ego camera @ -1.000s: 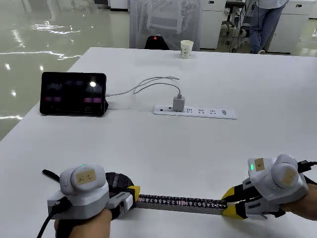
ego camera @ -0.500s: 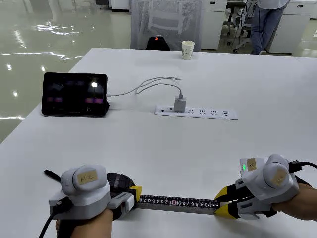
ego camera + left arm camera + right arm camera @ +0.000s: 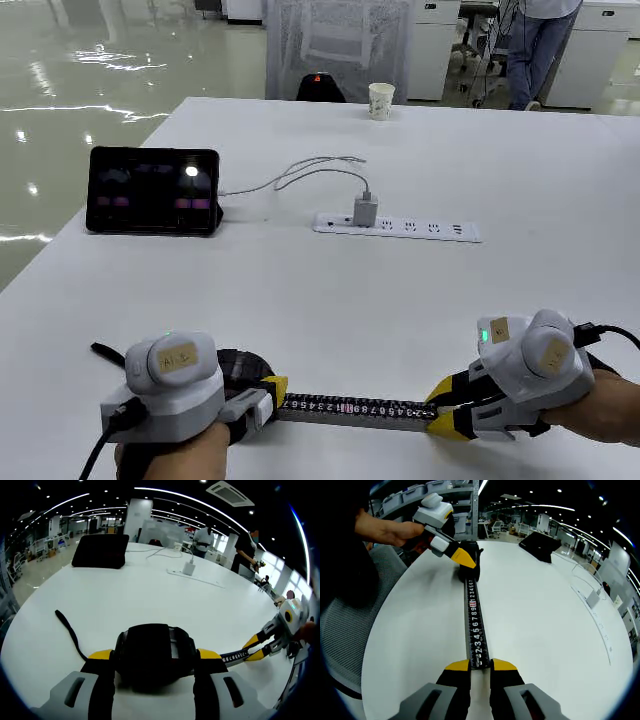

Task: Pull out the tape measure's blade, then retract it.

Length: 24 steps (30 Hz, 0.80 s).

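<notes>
**Blade stretched between both grippers by the near table edge**

Head view: my left gripper (image 3: 270,392) clamps the black tape measure case (image 3: 240,367), which sits close to the near edge of the table (image 3: 520,180). The blade (image 3: 355,408) runs from the case across to my right gripper (image 3: 440,406), which pinches its tip. Beyond the case, bare white tabletop reaches a power strip (image 3: 400,227), a tablet (image 3: 153,190) and a paper cup (image 3: 380,100). I cannot read the stickers on either gripper housing.

Left gripper view: the jaws press on both sides of the case, and a black strap (image 3: 67,630) trails off it.

Right gripper view: the jaws squeeze the blade's end. Numerals 2 to 9 read along it toward the case.
</notes>
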Available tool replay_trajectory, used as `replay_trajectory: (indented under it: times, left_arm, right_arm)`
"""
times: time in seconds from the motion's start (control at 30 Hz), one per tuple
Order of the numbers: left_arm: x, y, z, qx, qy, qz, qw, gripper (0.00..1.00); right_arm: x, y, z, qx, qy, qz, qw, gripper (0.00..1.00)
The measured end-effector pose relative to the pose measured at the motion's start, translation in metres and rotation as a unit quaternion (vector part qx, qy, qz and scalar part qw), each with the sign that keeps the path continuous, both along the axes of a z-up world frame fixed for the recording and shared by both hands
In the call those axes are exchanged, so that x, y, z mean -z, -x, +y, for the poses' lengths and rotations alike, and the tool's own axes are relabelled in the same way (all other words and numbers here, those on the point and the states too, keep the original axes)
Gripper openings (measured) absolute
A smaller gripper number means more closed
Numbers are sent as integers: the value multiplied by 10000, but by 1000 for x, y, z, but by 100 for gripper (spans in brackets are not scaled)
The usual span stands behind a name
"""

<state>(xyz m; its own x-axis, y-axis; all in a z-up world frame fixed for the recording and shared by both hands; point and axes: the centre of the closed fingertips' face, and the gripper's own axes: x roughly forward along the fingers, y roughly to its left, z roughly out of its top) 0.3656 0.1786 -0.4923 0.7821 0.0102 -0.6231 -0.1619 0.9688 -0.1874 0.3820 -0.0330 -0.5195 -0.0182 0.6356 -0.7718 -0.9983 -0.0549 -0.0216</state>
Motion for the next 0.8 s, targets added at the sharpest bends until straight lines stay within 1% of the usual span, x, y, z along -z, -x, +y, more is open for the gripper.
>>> replay_trajectory:
  times: [0.8]
  left_arm:
    - [0,0,0,-6,39,4,10000,59]
  right_arm:
    - [0,2,23,-65,-72,16,10000,10]
